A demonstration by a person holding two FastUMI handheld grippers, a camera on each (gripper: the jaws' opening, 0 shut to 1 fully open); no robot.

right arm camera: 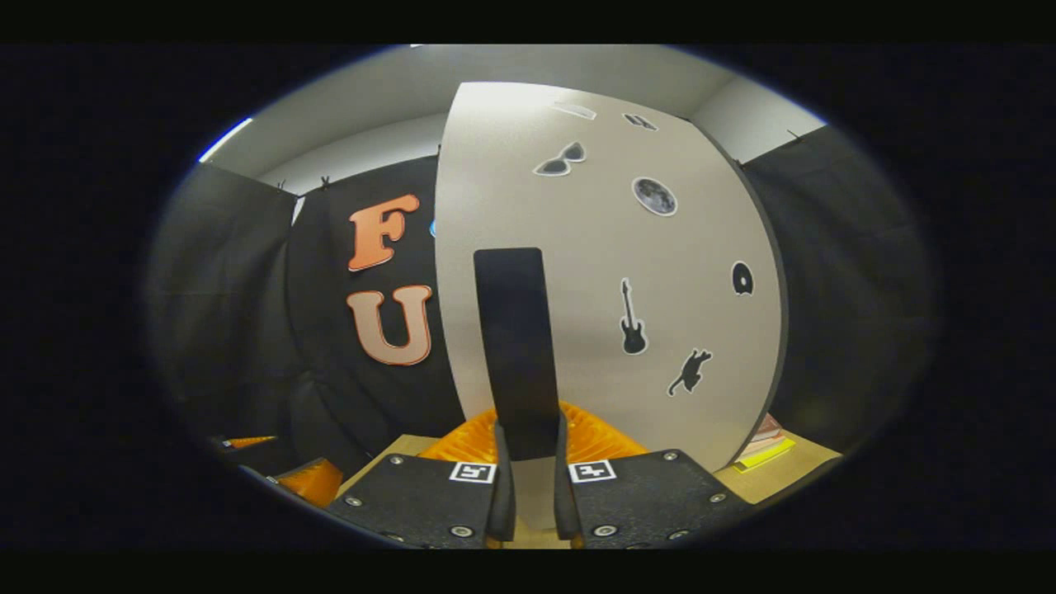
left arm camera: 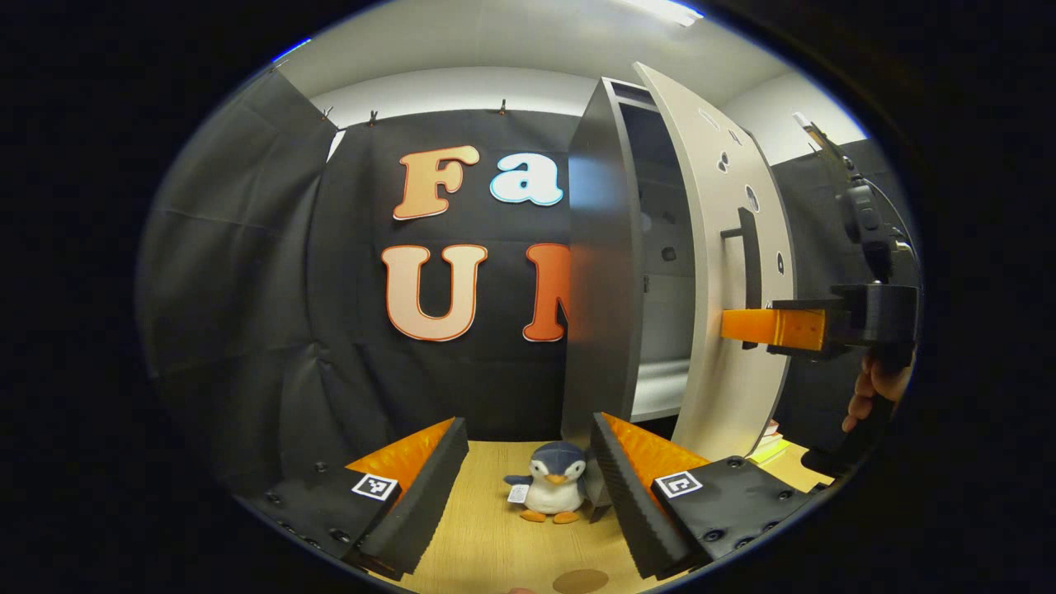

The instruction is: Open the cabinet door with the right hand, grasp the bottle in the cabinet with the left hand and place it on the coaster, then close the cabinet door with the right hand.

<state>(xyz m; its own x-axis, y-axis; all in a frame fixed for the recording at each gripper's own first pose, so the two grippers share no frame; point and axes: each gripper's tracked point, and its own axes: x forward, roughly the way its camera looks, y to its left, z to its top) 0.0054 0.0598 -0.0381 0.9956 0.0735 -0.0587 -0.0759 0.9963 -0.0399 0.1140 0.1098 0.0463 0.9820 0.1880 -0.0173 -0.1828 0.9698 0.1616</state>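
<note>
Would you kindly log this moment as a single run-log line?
phase: opening door | right gripper: shut on door handle | cabinet door: ajar | left gripper: open, empty | bottle: unseen

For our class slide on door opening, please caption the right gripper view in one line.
Right gripper fingers clamp the black handle of the stickered cabinet door.

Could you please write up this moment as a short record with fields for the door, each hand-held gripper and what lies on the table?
Cabinet door: partly open, stickers on its front.
Door handle: dark vertical bar.
Right hand-held gripper: fingers closed on the door handle.
Left hand-held gripper: open, empty, low over the table.
Toy penguin: upright on the table, between the left fingers.
Coaster: round, brown, nothing on it.
Bottle: cannot be made out inside the cabinet.
</note>
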